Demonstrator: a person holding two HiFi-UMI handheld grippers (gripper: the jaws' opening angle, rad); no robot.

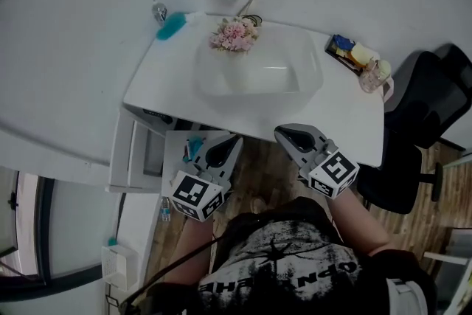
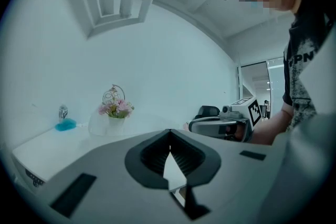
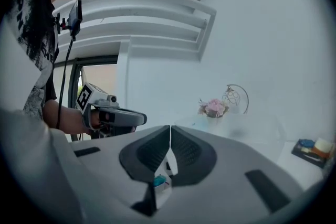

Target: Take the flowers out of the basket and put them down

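Your left gripper [image 1: 225, 147] was clenched on nothing, just off the near edge of the table [image 1: 169, 77]. The flowers [image 1: 234, 35] stood upright in the basket [image 2: 115, 122] at the table's far edge. They looked light, soft and easily crushed, so I'd judge the bunched stems just above the basket's rim the place to pinch, not the pink heads, and the light basket might lift with them. Your right gripper [image 1: 289, 135] was likewise clenched and empty, off the table's near edge.
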